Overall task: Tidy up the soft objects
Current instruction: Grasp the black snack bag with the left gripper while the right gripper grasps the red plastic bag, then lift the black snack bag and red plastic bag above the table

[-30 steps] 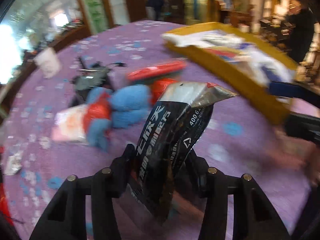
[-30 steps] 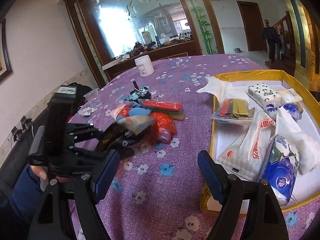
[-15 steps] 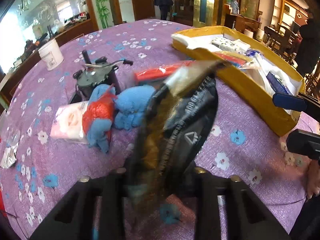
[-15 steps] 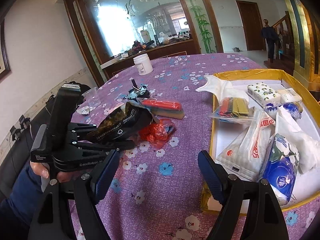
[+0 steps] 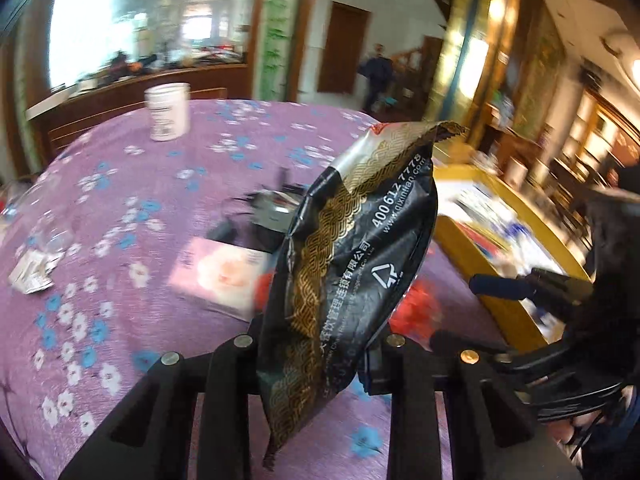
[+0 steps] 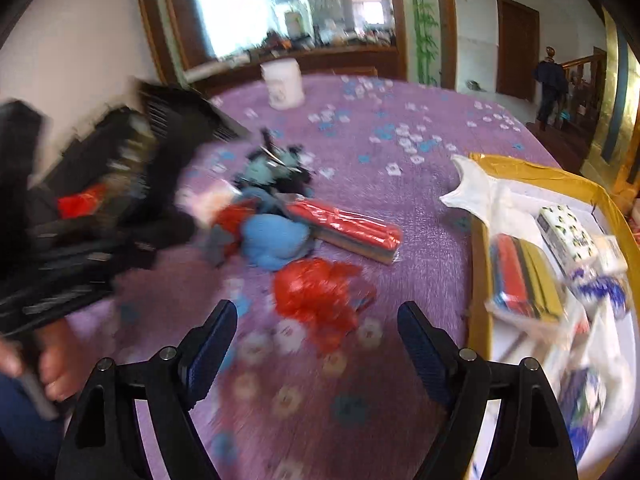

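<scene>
Here, my left gripper (image 5: 312, 354) pinches a black-and-gold pouch (image 5: 352, 264) upright above the purple tablecloth (image 5: 120, 208). My right gripper (image 6: 316, 344) gapes empty — just beyond it a crumpled red bag (image 6: 320, 296), then the blue plush (image 6: 276, 240); the yellow tray (image 6: 478, 248) sits right.

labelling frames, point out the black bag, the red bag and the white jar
black bag (image 5: 360, 248), left wrist view, printed middle panel
red bag (image 6: 320, 296), right wrist view, crumpled centre
white jar (image 5: 167, 112), left wrist view, front wall
</scene>
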The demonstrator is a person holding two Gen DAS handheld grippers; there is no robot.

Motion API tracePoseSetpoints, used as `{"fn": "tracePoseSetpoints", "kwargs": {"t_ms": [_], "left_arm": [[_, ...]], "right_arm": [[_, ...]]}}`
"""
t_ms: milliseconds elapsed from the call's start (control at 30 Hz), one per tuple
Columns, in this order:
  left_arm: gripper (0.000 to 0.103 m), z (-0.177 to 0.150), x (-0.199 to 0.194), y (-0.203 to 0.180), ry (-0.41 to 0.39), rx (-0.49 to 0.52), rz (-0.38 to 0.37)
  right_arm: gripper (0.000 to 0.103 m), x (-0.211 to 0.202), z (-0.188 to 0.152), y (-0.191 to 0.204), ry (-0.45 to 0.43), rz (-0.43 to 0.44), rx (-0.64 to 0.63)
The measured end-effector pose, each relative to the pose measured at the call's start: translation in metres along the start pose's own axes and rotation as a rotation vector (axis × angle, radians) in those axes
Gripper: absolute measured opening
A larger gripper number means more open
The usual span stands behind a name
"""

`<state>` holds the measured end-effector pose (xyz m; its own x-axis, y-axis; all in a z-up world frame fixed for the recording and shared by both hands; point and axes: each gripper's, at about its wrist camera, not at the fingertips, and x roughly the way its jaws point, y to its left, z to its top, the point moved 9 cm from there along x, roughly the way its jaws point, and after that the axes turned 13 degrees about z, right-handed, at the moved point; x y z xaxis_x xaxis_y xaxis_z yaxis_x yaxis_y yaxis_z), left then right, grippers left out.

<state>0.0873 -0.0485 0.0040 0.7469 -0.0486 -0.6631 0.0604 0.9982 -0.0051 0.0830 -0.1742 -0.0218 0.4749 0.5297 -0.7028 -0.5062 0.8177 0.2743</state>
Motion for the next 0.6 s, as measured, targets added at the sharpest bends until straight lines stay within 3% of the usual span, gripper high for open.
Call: {"fn": "tracePoseSetpoints", "kwargs": {"t_ms": [133, 200, 233, 600], "left_arm": [[0.027, 0.003, 0.003, 0.014, -0.011, -0.050, 0.072], [0.027, 0.004, 0.005, 0.016, -0.004, -0.055, 0.064], [0.027, 0.004, 0.005, 0.016, -0.006, -0.053, 0.067], [0.027, 0.003, 0.007, 0.016, -0.011, -0.039, 0.099]], "right_arm": [[0.086, 0.023, 0.000, -0.006, 0.018, 0.018, 0.026], [0.070, 0.028, -0.004, -0.003, 0.027, 0.036, 0.005], [0.048, 0.029, -0.005, -0.001, 0.033, 0.035, -0.010], [0.045, -0.015, 0.009, 0.005, -0.179, 0.065, -0.029]]}}
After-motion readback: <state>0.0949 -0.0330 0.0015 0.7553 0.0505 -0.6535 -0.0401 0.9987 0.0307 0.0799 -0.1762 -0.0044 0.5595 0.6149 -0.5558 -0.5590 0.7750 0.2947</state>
